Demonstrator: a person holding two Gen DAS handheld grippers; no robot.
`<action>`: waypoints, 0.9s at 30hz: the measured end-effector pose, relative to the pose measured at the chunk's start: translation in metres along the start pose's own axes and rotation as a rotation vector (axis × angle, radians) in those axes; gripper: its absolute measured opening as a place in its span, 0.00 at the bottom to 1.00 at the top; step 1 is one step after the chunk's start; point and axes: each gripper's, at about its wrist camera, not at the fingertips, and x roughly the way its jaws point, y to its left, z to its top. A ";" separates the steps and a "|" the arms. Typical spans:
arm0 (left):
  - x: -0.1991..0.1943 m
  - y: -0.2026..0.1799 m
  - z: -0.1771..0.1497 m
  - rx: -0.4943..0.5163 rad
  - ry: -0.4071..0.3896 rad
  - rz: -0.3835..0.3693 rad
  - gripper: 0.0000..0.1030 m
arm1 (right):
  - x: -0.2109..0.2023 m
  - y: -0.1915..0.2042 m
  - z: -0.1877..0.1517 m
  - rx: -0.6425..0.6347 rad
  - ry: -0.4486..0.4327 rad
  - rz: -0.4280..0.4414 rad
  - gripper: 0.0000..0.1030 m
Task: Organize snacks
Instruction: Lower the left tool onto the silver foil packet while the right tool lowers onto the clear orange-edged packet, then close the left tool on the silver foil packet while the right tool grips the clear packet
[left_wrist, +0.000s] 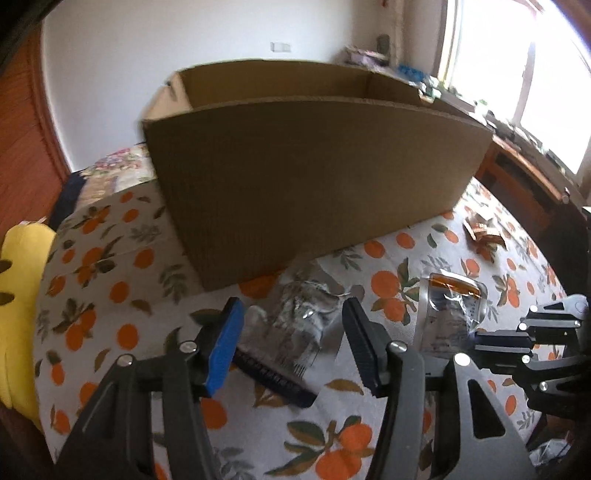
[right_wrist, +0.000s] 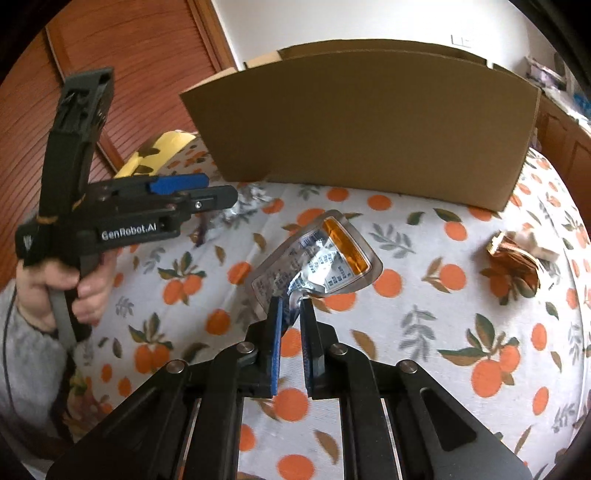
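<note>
Orange-print tablecloth (left_wrist: 110, 258) across lower frame, yellow cushion (left_wrist: 22, 295) at left edge, wooden louvred door (right_wrist: 129, 55) upper left, bright window (left_wrist: 517, 55) upper right

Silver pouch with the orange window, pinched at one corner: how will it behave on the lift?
Probably floppy: the silver pouch is thin crinkled film, so it should droop from the right gripper. Likely light, since it looks flat. The glossy foil may slip from a corner pinch.

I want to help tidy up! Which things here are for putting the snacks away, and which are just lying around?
For the job:
- silver pouch, pinched by the right gripper
- crinkly clear packet, between the open left gripper fingers
- brown-gold wrapper
- cardboard box

Just lying about:
- orange-print tablecloth
- yellow cushion
- windowsill clutter
</note>
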 end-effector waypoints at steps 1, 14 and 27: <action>0.004 -0.002 0.001 0.021 0.015 -0.002 0.57 | 0.001 -0.003 -0.002 0.002 0.002 -0.001 0.07; 0.021 -0.023 0.004 0.153 0.046 0.078 0.73 | -0.003 -0.010 -0.010 -0.022 -0.027 0.011 0.06; -0.009 -0.030 -0.002 0.112 0.038 0.052 0.59 | -0.030 -0.021 -0.015 -0.024 -0.070 0.029 0.06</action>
